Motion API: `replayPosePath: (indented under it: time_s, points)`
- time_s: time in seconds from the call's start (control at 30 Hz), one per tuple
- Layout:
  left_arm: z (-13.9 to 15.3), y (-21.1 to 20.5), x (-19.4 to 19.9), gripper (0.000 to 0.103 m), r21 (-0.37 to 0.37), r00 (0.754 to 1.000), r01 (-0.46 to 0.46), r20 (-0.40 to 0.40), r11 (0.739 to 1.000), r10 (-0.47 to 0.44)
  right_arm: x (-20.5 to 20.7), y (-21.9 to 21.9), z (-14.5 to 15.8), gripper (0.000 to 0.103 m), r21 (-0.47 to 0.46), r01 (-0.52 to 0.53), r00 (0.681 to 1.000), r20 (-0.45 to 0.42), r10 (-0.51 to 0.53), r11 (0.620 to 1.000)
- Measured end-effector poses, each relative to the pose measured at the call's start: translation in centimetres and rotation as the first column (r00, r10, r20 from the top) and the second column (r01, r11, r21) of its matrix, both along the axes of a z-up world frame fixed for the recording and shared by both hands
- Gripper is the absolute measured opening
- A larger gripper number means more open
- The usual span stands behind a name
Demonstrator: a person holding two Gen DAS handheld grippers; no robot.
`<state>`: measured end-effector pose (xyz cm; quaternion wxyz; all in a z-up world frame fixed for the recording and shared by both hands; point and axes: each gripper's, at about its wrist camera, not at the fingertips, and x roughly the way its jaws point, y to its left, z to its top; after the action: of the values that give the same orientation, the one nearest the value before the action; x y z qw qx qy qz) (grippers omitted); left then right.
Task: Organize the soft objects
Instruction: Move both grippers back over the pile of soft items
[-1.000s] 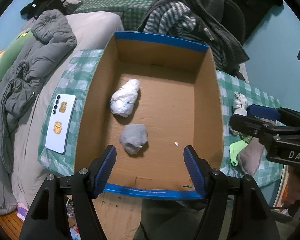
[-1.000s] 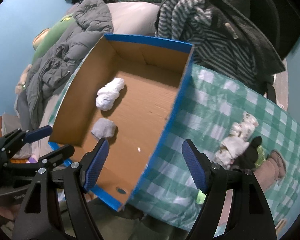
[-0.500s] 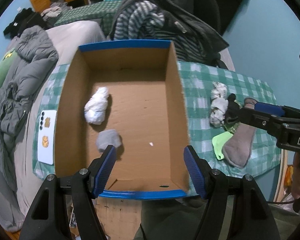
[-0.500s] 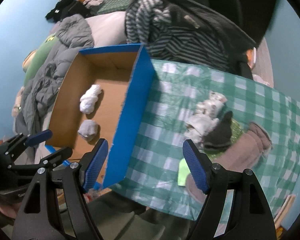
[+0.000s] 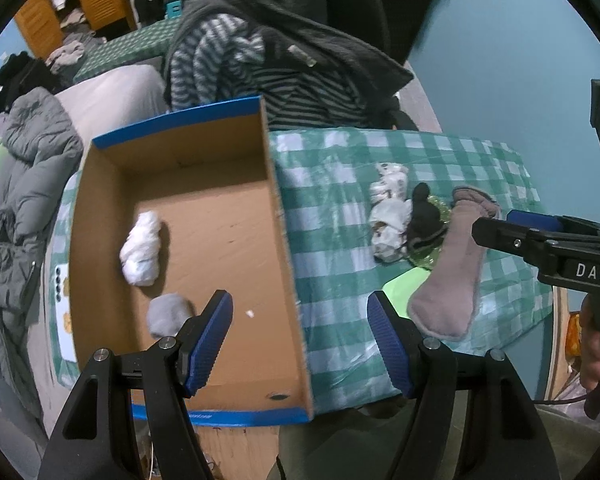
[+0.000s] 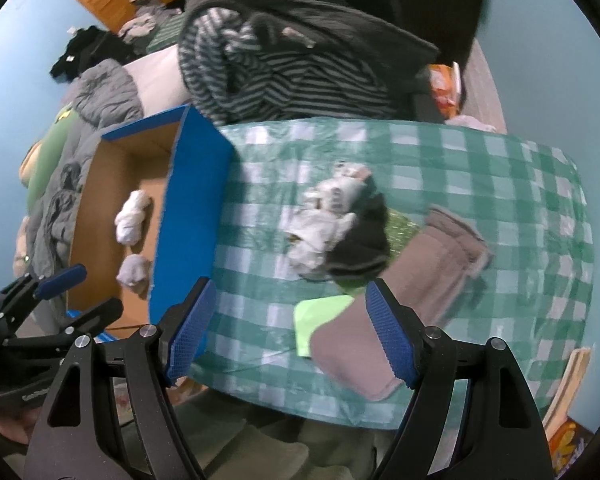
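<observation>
Box (image 5: 188,216): sat at the table's (image 5: 324,240) left edge, holding two balled socks (image 5: 142,246).
Change: both views had swung rightward off the box.
Left hand-held gripper (image 5: 300,340): wide open, empty, over the box's right wall.
Right hand-held gripper (image 6: 290,338): wide open, empty, sock pile (image 6: 340,228) just beyond.

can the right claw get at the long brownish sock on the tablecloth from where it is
Probably yes: the right claw is open and empty, and the brownish sock lies uncovered on the tablecloth just ahead, its toe end near the right finger.
</observation>
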<state>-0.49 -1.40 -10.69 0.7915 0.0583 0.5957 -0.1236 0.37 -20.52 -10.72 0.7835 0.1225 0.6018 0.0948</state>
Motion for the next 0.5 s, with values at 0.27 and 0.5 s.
replayPosePath:
  time_s: [0.27,0.5]
  points:
    - [-0.5,-3.3,1.1,0.071,-0.008,0.998,0.055,-0.002,0.998,-0.055,-0.4,-3.6,-1.3,0.078,-0.037,0.075,0.997,-0.031,-0.076,0.997]
    - [-2.0,-5.4,2.0,0.071,-0.026,0.997,0.073,-0.034,0.997,-0.074,-0.6,-5.8,-3.6,0.078,-0.047,0.141,0.986,-0.080,-0.144,0.989]
